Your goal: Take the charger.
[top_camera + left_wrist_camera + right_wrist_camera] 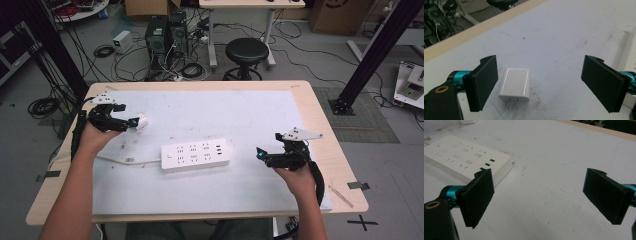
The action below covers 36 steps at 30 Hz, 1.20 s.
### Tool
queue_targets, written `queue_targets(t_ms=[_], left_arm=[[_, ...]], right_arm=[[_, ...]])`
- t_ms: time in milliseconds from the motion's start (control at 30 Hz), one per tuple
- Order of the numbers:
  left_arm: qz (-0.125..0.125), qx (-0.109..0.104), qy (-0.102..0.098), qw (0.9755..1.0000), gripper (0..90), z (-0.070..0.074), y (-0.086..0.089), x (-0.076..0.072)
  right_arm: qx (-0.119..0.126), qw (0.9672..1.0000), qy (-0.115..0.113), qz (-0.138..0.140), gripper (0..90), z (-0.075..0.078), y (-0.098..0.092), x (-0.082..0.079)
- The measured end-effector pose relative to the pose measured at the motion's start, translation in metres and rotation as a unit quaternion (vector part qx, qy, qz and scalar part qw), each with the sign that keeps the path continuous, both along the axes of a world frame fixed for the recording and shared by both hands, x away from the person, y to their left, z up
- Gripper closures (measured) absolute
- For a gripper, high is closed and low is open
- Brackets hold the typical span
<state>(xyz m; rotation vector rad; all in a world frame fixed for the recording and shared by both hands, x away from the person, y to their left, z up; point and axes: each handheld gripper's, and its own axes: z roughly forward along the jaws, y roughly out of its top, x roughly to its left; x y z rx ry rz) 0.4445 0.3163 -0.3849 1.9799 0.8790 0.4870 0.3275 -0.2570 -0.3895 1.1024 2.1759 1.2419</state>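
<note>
While the person's forearms came in from below in the high view, the left hand-held gripper point(135, 123) hung over the left part of the worktop point(300, 95), right at a small white charger point(141, 123). A white power strip point(196, 155) lay flat near the middle, its cord point(125, 160) trailing left, and the right hand-held gripper point(259, 153) waited just beside the strip's right end, apart from it.

From the left gripper view, the jaws stood wide apart. The charger point(515, 85) lay flat on the white mat between them, much nearer the left jaw but not touching it, its two prongs pointing toward the camera.

From the right gripper view, those jaws also stood wide apart with nothing between them, and the strip point(466, 157) lay beyond the left jaw, sockets facing up.

By my reading, the step in hand was the reach for the charger, with the grasp not yet made. The next move would call for centring the left jaws on the charger's body, closing on its sides, and leaving the prongs free for the strip's sockets.
</note>
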Motion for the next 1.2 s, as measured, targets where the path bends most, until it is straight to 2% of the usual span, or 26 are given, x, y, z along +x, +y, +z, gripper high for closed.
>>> queue_targets(t_ms=[100, 167, 300, 367, 567, 633, 800, 933, 1033, 1067, 1200], left_arm=[[0.012, -0.002, 0.02, 0.9997, 14.2, -0.014, 0.003, 0.012], [0.011, -0.005, 0.031, 0.9994, 14.2, -0.021, 0.004, 0.019], [0.004, 0.021, 0.047, 0.9987, 14.2, -0.028, -0.003, 0.032], [0.006, 0.027, 0.049, 0.9984, 14.2, -0.031, -0.004, 0.035], [0.01, 0.027, 0.06, 0.9978, 14.2, -0.038, -0.002, 0.039], [0.01, 0.034, 0.062, 0.9974, 14.2, -0.045, -0.004, 0.044], [0.007, 0.043, 0.068, 0.9967, 14.2, -0.051, -0.005, 0.046], [0.006, 0.04, 0.071, 0.9966, 15.0, -0.055, -0.005, 0.047], [0.0, 0.046, 0.074, 0.9962, 18.8, -0.057, -0.005, 0.047], [-0.005, 0.047, 0.077, 0.9959, 24.6, -0.057, -0.005, 0.047], [-0.008, 0.055, 0.079, 0.9954, 30.3, -0.058, -0.007, 0.047]], right_arm=[[-0.003, 1.0, -0.001, 0.001, 10.1, 0.0, 0.003, -0.001], [-0.003, 1.0, 0.0, 0.001, 10.1, 0.0, 0.004, -0.002], [-0.006, 1.0, 0.0, 0.002, 10.1, -0.002, 0.006, -0.004], [-0.006, 1.0, 0.004, 0.001, 10.1, -0.004, 0.006, -0.004], [-0.009, 0.9999, 0.004, 0.003, 10.1, -0.007, 0.008, -0.003], [-0.011, 0.9999, 0.008, 0.003, 10.1, -0.008, 0.009, -0.002], [-0.013, 0.9999, 0.008, 0.001, 10.1, -0.007, 0.01, -0.002], [-0.012, 0.9999, 0.003, 0.002, 10.1, -0.006, 0.011, -0.003], [-0.014, 0.9999, 0.004, 0.001, 10.1, -0.005, 0.011, -0.003], [-0.011, 0.9999, 0.006, -0.002, 10.1, -0.005, 0.012, -0.003], [-0.012, 0.9999, 0.001, 0.0, 10.1, -0.003, 0.012, -0.002]])
